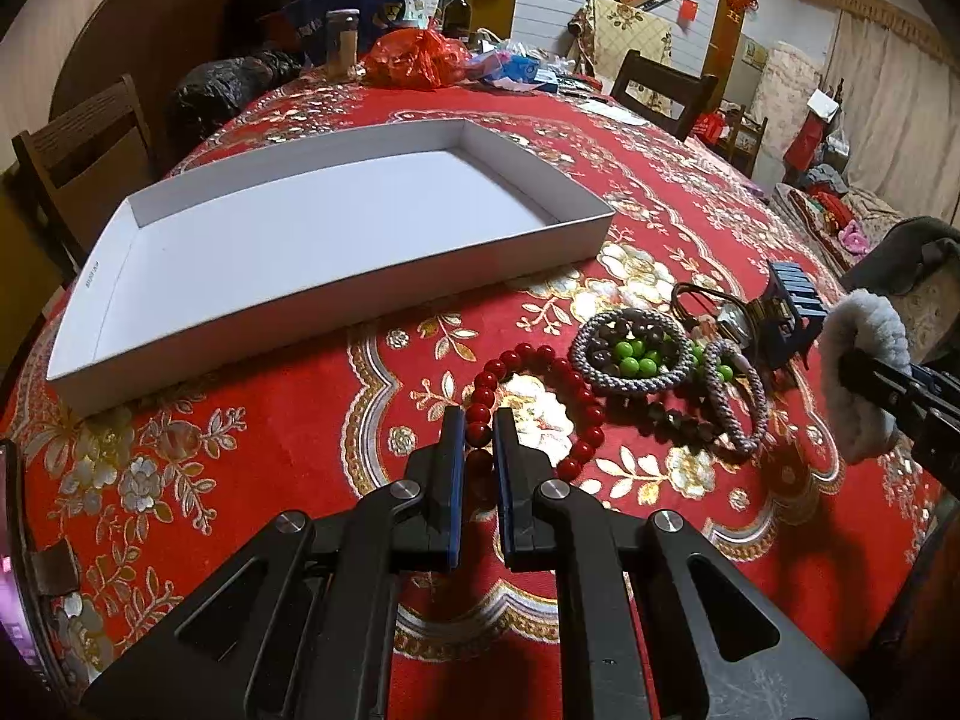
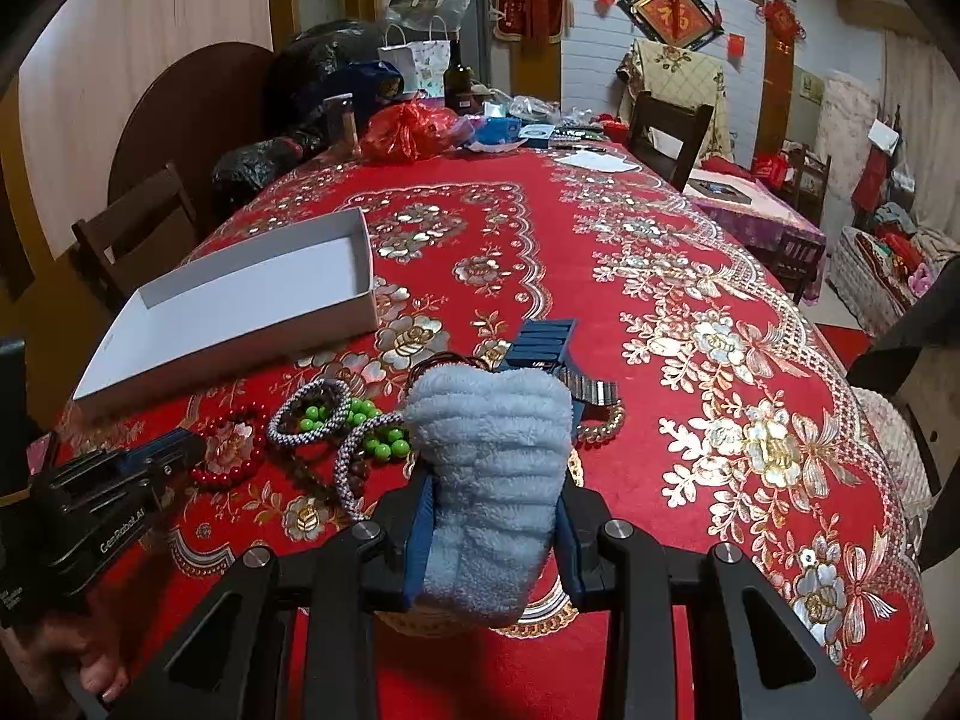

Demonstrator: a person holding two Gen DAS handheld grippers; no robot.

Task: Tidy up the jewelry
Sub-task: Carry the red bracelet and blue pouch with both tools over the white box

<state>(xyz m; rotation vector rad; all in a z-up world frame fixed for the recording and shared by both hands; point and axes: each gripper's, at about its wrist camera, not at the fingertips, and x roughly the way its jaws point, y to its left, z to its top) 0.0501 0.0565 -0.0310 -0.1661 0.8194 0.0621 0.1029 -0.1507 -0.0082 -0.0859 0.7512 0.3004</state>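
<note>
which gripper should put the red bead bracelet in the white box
Left. The left gripper already straddles the red bead bracelet, nearer the white box; the right gripper is clamped on a fluffy cloth.

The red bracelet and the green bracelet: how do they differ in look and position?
The red bracelet lies open as a wide ring, with the left gripper shut on it. The green bracelet is bunched up, partly under the grey cord bracelets, and no gripper touches it. The red one is nearer the white box. Both have round beads and rest on the tablecloth.
</note>
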